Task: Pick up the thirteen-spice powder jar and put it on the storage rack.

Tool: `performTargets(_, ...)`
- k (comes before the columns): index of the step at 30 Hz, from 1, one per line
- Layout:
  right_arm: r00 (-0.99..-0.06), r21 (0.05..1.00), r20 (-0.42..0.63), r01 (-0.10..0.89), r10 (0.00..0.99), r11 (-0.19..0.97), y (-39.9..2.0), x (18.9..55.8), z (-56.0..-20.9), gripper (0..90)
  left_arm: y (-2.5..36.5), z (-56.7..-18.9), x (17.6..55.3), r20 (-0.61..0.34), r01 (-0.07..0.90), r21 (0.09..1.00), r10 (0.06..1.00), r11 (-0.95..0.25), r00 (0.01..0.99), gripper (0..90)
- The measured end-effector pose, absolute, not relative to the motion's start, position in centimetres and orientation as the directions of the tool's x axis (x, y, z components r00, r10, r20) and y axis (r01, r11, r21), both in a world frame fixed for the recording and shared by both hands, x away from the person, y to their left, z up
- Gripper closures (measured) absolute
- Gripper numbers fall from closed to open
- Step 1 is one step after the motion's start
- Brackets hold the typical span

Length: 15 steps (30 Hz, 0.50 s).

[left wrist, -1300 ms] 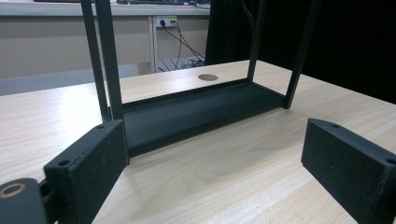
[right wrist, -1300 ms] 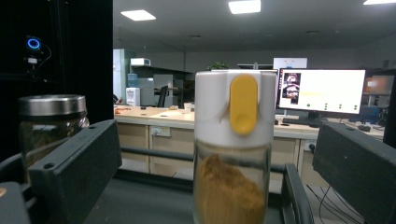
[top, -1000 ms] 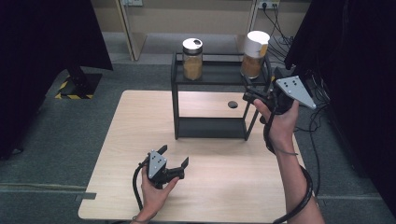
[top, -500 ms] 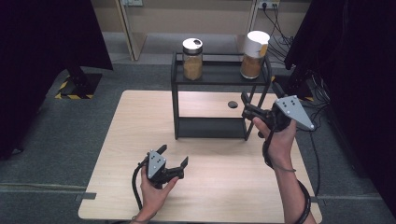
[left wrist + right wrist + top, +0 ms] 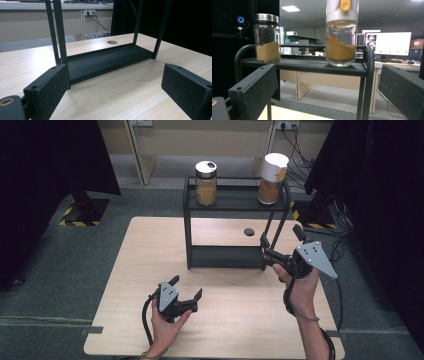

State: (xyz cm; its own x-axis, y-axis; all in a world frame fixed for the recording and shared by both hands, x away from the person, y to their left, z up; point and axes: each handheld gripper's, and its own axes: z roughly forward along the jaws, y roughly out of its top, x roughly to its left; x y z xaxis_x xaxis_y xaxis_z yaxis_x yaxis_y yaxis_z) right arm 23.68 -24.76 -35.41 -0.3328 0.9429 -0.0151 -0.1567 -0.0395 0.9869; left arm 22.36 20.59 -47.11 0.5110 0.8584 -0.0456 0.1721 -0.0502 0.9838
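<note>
On the wooden table stands a black two-tier rack. Its top shelf carries a silver-lidded jar and a white-lidded jar, both part full of brown powder. My right gripper hovers open and empty by the rack's right front leg, below the white-lidded jar. In the right gripper view the open jaws frame the silver-lidded jar and the white-lidded jar on the shelf. My left gripper rests open and empty near the table's front, its jaws facing the lower shelf.
A small dark round disc lies on the table behind the rack. Dark curtains hang at both sides. Cables trail over the floor at the right. A yellow-and-black striped base sits on the floor at the left.
My right gripper has come down and toward the near side, away from the white-lidded jar on the top shelf. The left gripper has stayed where it was.
</note>
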Motion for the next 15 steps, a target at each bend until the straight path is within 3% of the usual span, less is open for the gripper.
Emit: performTargets(15,-0.340,0.986,-0.011,-0.158,0.940,-0.046,-25.4,22.2,-37.2,3.4,20.5,-47.2,22.3,-0.048,0.174,0.984,0.859,-0.049,0.509,6.0)
